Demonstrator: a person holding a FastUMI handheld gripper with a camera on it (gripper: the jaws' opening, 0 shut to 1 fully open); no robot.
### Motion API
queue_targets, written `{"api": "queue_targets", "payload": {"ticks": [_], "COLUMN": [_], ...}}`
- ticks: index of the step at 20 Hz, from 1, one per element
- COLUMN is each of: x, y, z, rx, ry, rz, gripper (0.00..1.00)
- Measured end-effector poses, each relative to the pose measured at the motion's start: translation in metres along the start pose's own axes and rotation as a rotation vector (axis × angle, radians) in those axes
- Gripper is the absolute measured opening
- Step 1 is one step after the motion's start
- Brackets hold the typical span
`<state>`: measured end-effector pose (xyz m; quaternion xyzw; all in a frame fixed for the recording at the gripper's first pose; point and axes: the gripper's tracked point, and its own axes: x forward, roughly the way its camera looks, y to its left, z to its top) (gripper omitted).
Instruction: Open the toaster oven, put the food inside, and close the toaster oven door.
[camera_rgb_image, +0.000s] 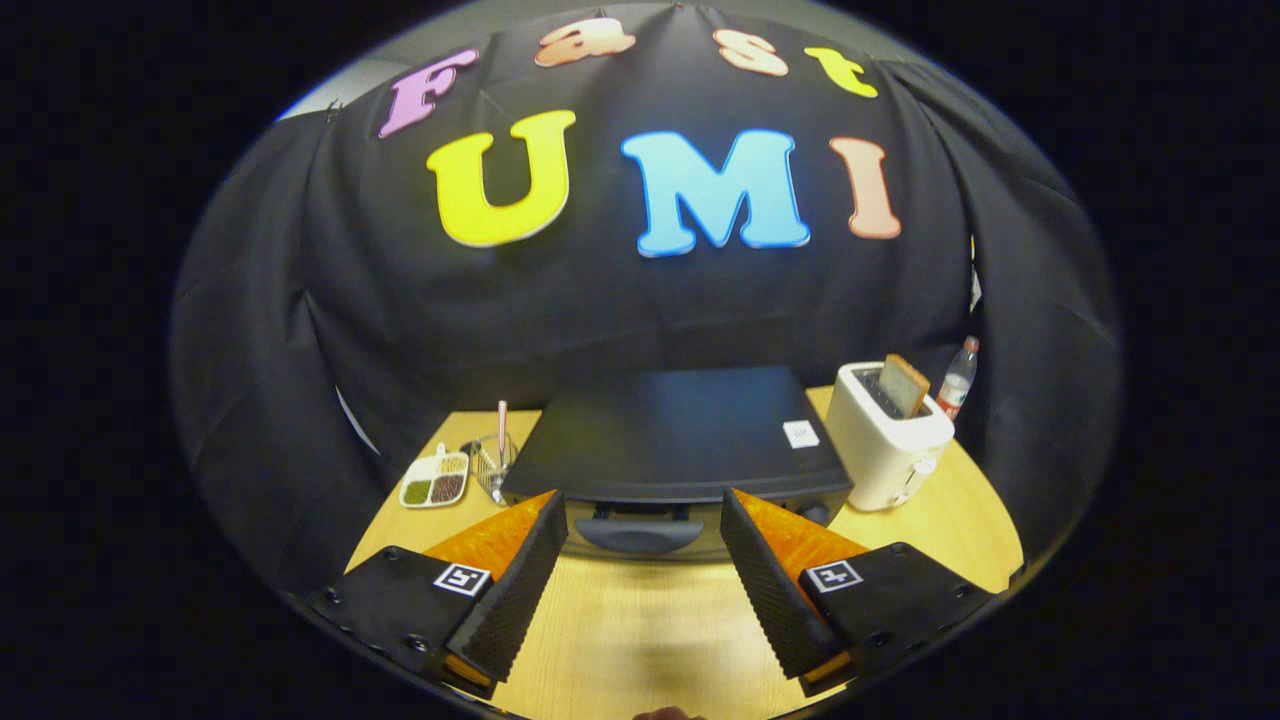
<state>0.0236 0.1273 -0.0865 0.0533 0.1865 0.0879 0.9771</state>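
Wood-grain bench (640, 620) under the tool (640, 515), whose two fingers are spread wide with nothing between them but bare benchtop; tool holds nothing. It hangs above the bench, tips aimed at the front of the toaster oven (675, 430) and flanking its door handle (640, 535) on either side without touching it.

Toaster oven: dark box, centre of bench, straight ahead of the fingers. Door looks closed, handle sitting at the top of the front face; glass mostly hidden behind the fingertips, so cannot tell if anything is inside.

Outward from there: white toaster (888, 440) just beside the oven on one side, a slice of bread (905, 383) standing upright in its slot, which is the likeliest candidate for the food. A bottle (957, 378) stands behind the toaster, near the cloth wall. On the other side of the oven there is a glass with a straw (495, 460), and a divided dish (435, 480) of green and brown bits beside it.

Stage, judged: the scene fits two readings. Either the tool is lined up on the handle for opening the door, or the door is shut again with food inside and the tool is backed off. The bread in the toaster leans toward the former, but does not settle it, as the oven interior is unseen.

If opening is what's in hand: the handle grab calls for the fingers to drop level with it, close around the bar, then pull out and down in an arc about the door's bottom hinge. Risk: a light oven sliding on the bench.
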Motion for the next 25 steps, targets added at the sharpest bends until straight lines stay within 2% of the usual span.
{"api": "queue_targets", "payload": {"ticks": [5,7,11,15,25], "x": [-0.077,-0.102,-0.147,-0.16,-0.142], "y": [-0.05,-0.073,-0.107,-0.131,-0.101], "z": [0.063,0.064,0.041,0.017,0.028], "rx": [-0.092,-0.116,-0.078,-0.137,-0.12], "ry": [-0.259,-0.335,-0.352,-0.324,-0.307], "rz": [-0.071,-0.107,-0.147,-0.206,-0.141], "gripper": [0.98,0.98,0.98,0.98,0.98]}}
